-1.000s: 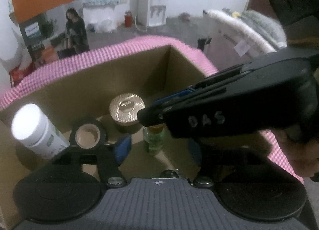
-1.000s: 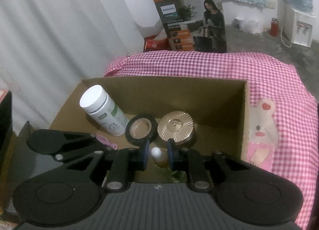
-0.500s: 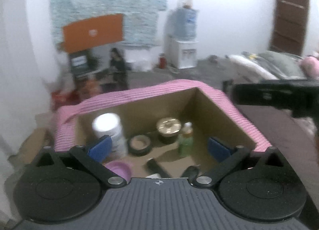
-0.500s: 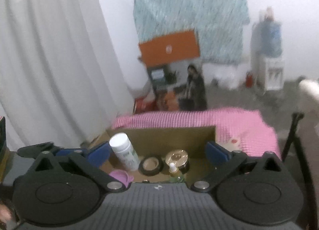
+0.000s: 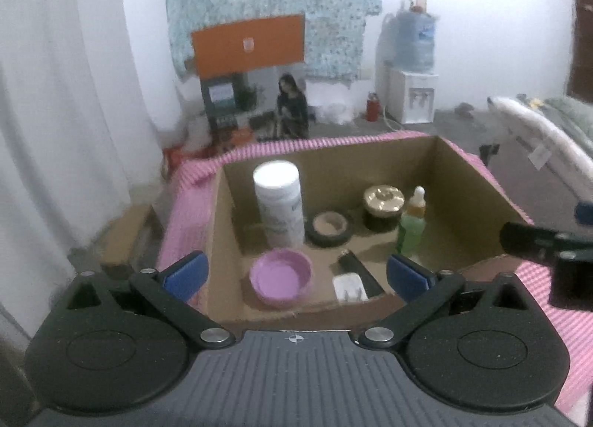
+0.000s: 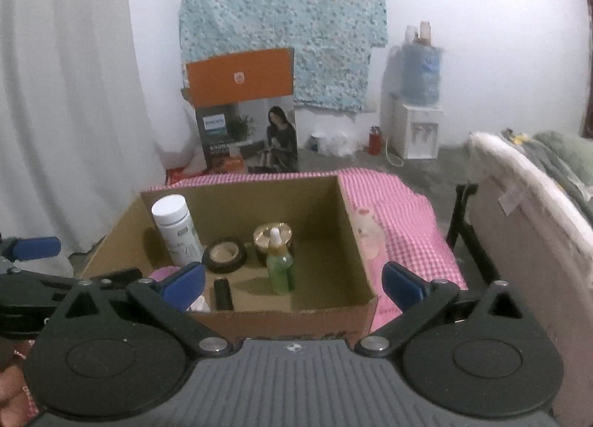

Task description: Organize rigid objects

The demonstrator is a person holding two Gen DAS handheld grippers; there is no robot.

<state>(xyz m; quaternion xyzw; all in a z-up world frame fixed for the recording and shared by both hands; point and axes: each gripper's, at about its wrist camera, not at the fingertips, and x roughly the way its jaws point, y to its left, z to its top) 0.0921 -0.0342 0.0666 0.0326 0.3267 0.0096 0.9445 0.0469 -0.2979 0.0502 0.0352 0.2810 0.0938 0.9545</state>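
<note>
An open cardboard box sits on a pink checked cloth. Inside stand a white bottle, a black tape roll, a gold-lidded jar and a green dropper bottle. A purple bowl, a black stick and a small white item lie near the front wall. My left gripper hangs open before the box, holding nothing. My right gripper is open and empty too, back from the front wall.
A pink bear-shaped pouch lies on the cloth right of the box. A padded bed edge runs along the right. Behind stand a printed carton with an orange flap, a water dispenser and a white curtain.
Both grippers drew back and upward out of the box. The right one let go of the green dropper bottle, which now stands inside. Both sets of jaws spread wide.
</note>
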